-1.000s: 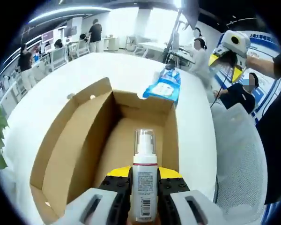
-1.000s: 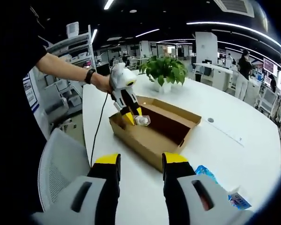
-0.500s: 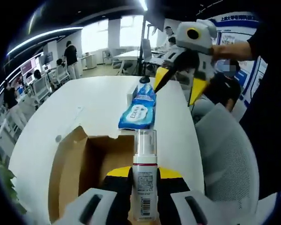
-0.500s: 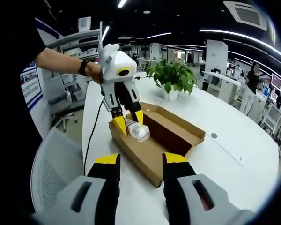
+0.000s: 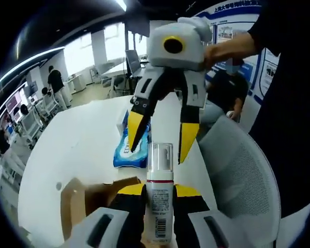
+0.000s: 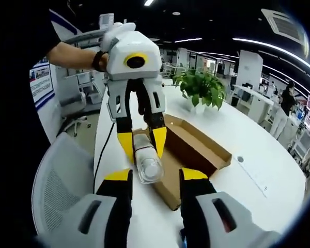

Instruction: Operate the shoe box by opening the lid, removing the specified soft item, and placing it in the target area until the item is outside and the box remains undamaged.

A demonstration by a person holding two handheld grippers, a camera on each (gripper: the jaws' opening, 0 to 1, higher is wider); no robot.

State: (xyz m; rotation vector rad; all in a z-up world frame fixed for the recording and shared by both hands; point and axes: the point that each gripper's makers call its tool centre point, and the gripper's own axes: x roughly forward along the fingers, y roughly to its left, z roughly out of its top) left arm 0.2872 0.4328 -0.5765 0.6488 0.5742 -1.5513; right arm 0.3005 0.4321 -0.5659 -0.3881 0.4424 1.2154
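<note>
— What sits nearest in the left gripper view?

— The left hand-held gripper (image 5: 158, 199), its jaws clamped on a bottle (image 5: 158, 199). The bottle stands upright between them, its clear cap above the jaw tips. Its base is cut off at the bottom edge, and the small print on its label is too fine to read.

— And just past it?

— The right hand-held gripper (image 5: 160, 142) comes in from above, its jaws spread, one yellow tip on either side of the bottle's cap. Whether either tip touches the cap I cannot tell. A hand (image 5: 225, 47) holds it from the right.

— Where is the box?

— Low in that view, partly hidden behind the left jaws: only a corner of the open cardboard box (image 5: 75, 199) shows, on the white worktop (image 5: 77, 150). Beyond it, a blue soft pack (image 5: 125, 153) lies on the worktop, outside the box, half covered by a right jaw. A grey mesh chair (image 5: 237, 181) stands to the right.

— What does the right gripper view give?

— The right hand-held gripper (image 6: 154, 191), jaws apart and gripping nothing, with the bottle (image 6: 146, 160) pointing cap-first toward the gap between them. The left hand-held gripper (image 6: 142, 142) holds it from above. Behind lies the box (image 6: 196, 155), open; its near end is hidden by the bottle and jaws. Farther back stands a potted plant (image 6: 201, 90), with the chair (image 6: 59, 186) to the left.
</note>
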